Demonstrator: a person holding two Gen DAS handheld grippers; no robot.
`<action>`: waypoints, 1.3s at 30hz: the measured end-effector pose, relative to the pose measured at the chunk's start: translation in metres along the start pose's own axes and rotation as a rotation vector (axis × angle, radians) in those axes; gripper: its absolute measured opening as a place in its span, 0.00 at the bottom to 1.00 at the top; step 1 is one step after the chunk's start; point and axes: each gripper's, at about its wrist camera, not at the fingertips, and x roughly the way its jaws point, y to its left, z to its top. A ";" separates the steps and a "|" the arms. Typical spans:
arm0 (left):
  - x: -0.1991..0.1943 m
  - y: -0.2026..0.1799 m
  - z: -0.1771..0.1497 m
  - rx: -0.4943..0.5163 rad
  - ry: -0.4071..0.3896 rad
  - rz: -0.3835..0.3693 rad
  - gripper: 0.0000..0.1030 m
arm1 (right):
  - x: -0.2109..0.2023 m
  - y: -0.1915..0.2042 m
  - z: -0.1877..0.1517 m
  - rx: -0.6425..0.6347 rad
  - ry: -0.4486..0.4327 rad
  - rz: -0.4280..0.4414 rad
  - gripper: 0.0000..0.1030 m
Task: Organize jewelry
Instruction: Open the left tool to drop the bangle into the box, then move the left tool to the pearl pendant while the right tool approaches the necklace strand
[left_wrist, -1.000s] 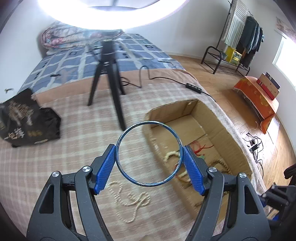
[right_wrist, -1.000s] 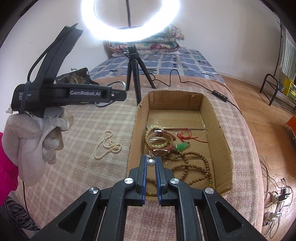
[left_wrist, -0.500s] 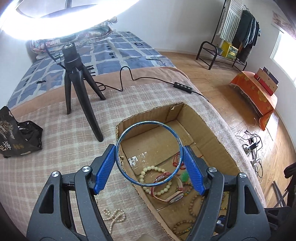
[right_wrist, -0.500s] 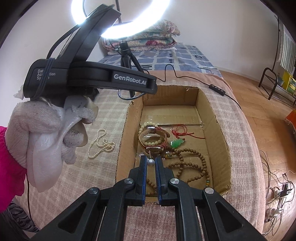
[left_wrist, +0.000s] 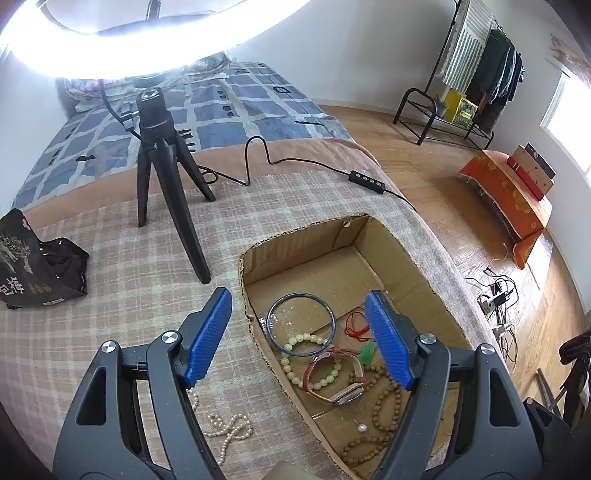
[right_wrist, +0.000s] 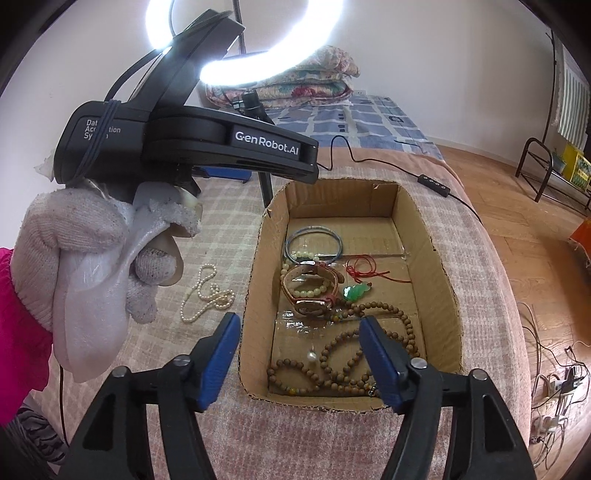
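A cardboard box (left_wrist: 413, 258) (right_wrist: 439, 258) sits on the checked blanket. In it lie a blue bangle (left_wrist: 301, 295) (right_wrist: 313, 230), a pale bead bracelet (left_wrist: 295, 338), a watch (right_wrist: 310, 306), a green pendant (right_wrist: 356, 291), brown bead strings (right_wrist: 369, 306) and a small pearl piece (right_wrist: 312, 355) (left_wrist: 361, 427). My left gripper (left_wrist: 303, 332) is open and empty above the box's left side. My right gripper (right_wrist: 301, 354) is open and empty above the box's near end. A white pearl necklace (right_wrist: 207, 295) (left_wrist: 227, 428) lies on the blanket left of the box.
A ring light on a black tripod (left_wrist: 162, 177) stands behind the box, its cable and switch (left_wrist: 365, 177) running right. A black bag (left_wrist: 33, 273) lies far left. The left hand-held gripper's body (right_wrist: 184, 140) hangs over the blanket left of the box.
My left gripper opened and the blue bangle dropped into the box. My right gripper opened and the small pearl piece now lies on the box floor.
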 end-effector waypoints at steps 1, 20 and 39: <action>-0.002 0.001 0.000 0.000 -0.002 0.000 0.75 | 0.001 0.001 0.000 -0.002 0.003 0.000 0.72; -0.069 0.050 -0.011 -0.032 -0.080 0.053 0.75 | 0.002 0.016 0.008 0.003 0.004 -0.042 0.89; -0.165 0.170 -0.081 -0.133 -0.116 0.175 0.75 | -0.006 0.101 0.017 -0.201 -0.110 -0.032 1.00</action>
